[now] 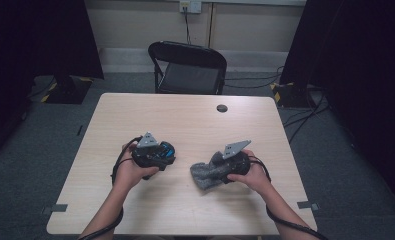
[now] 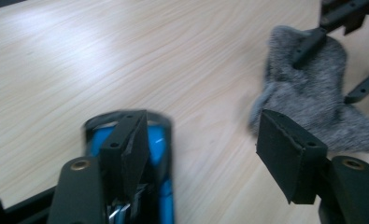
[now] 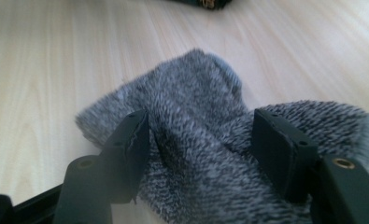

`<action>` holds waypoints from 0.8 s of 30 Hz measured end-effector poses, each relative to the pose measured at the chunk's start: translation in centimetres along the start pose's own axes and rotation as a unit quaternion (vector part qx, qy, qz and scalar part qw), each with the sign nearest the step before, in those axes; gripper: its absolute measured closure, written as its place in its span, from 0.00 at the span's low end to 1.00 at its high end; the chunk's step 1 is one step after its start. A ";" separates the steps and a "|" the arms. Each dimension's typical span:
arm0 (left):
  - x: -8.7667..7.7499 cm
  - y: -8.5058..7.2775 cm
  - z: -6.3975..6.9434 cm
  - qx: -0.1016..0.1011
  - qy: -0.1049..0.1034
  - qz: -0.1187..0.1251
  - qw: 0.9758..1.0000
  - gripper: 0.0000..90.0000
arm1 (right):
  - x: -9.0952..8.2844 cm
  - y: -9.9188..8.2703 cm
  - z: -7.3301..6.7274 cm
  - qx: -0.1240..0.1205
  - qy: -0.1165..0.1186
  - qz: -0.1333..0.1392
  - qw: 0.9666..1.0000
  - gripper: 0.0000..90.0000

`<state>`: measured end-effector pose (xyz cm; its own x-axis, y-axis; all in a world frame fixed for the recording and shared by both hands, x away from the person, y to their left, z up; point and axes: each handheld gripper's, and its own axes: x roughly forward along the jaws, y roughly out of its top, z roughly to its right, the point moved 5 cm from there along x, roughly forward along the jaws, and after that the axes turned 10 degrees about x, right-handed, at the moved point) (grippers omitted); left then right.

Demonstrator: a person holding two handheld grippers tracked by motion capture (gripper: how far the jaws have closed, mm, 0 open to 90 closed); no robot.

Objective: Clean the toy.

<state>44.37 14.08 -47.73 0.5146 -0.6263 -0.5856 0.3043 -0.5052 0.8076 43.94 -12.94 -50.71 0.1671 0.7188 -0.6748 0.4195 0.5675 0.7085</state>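
A fuzzy grey sock (image 1: 203, 176) lies crumpled on the pale wooden table (image 1: 185, 117), right of centre near the front. My right gripper (image 1: 211, 167) reaches into it from the right. In the right gripper view its jaws (image 3: 201, 119) stand apart on either side of a raised fold of the sock (image 3: 196, 88), and the pads rest against the fabric without squeezing it flat. My left gripper (image 1: 173, 156) hovers left of the sock, open, with bare table between its jaws (image 2: 201, 121). The sock (image 2: 308, 102) and the right gripper (image 2: 336, 65) show in the left gripper view's upper right.
A black folding chair (image 1: 190, 70) stands behind the far edge of the table. A small round black cap (image 1: 222, 108) sits in the table near that edge. Cables run across the floor at the right, and dark curtains flank both sides.
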 end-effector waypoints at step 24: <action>4.1 -4.3 -2.7 -0.009 0.012 -0.058 0.998 0.20 | 1.4 -2.0 0.6 0.010 -0.018 0.025 0.999 0.49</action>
<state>47.36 15.29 -53.42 0.4932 -0.5502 -0.6738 0.3769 -0.5629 0.7356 43.87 -13.31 -53.18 0.2202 0.7316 -0.6452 0.4269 0.5224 0.7381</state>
